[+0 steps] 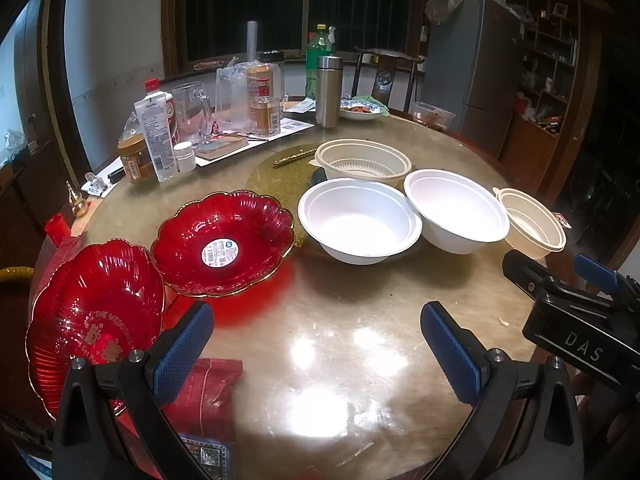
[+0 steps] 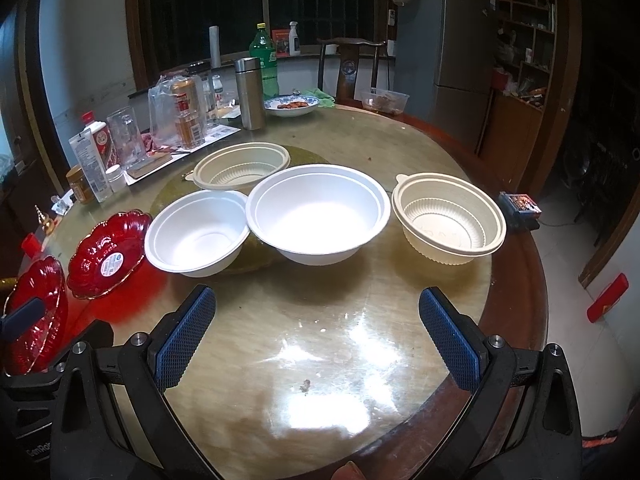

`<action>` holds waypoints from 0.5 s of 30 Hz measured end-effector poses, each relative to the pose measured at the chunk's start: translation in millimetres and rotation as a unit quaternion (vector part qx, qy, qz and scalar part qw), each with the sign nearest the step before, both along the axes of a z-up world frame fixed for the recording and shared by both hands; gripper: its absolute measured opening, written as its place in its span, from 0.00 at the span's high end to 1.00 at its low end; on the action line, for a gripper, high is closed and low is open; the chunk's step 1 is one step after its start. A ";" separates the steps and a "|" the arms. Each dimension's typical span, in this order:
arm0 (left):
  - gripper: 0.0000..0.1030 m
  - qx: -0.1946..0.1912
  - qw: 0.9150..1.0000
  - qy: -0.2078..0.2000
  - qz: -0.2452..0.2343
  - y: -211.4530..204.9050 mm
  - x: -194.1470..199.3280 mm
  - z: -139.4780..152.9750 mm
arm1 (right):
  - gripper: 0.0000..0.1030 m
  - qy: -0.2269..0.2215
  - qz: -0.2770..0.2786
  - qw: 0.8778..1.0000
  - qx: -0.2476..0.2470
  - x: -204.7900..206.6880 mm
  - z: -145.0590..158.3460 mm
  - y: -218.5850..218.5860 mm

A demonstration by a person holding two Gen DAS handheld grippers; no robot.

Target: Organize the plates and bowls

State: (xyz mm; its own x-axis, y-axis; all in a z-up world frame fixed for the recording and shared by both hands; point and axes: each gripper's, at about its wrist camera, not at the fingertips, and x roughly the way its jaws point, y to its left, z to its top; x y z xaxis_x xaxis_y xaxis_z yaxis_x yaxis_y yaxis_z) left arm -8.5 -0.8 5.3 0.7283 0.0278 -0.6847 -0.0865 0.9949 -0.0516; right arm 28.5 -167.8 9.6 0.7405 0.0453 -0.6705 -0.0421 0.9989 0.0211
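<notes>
Red scalloped plates, two of them, sit left of the white bowl pair: the stickered red plate (image 1: 224, 242) lies flat just beside the left white bowl (image 1: 358, 222); the lettered red plate (image 1: 94, 316) is nearest the worktop edge, tilted, its rim touching or overlapping the stickered one, can't tell which.

Landmark = right white bowl (image 2: 318, 212), roughly mid-worktop (image 2: 320, 352).
- Left white bowl: immediately left of it, rims touching or overlapping in both views.
- Far beige ribbed bowl (image 2: 242, 166): behind the landmark, on a round olive-gold mat (image 1: 280, 172).
- Near beige ribbed bowl (image 2: 448, 218): right of the landmark, just beside it, small gap in the right wrist view.
- Steel flask (image 2: 250, 94), green bottle (image 2: 264, 60) and a blue-patterned dish (image 2: 292, 106) with food: well behind it, far side of the worktop.
- Clutter of jars, tube and glass mug (image 2: 126, 138): behind-left.

Left hand-held gripper (image 1: 316, 348): blue pads spread wide, nothing between them, hovering over bare worktop in front of the bowls. Its left finger (image 1: 184, 346) overlaps the lettered plate's rim in the picture; contact unclear.

Right hand-held gripper (image 2: 316, 332): also spread wide and empty, over bare worktop in front of the landmark bowl. It shows in the left wrist view at the right edge, near the near beige bowl.
</notes>
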 end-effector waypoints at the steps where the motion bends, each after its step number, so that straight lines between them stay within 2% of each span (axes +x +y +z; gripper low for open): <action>1: 0.00 0.000 1.000 -0.001 0.000 -0.2 -0.1 0.2 | 0.00 0.000 0.001 1.000 0.000 -0.1 0.2 0.7; 15: 0.00 0.001 1.000 -0.004 0.006 2.4 -4.1 2.5 | 0.00 -0.001 0.009 1.000 0.001 -2.0 1.2 7.8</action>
State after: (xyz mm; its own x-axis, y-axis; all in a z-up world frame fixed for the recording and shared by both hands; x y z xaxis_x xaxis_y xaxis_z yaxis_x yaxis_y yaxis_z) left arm -12.7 1.6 7.8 0.7338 0.0387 -0.6782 -0.0982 0.9939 -0.0496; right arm 26.5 -160.0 10.8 0.7414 0.0598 -0.6684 -0.0607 0.9979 0.0220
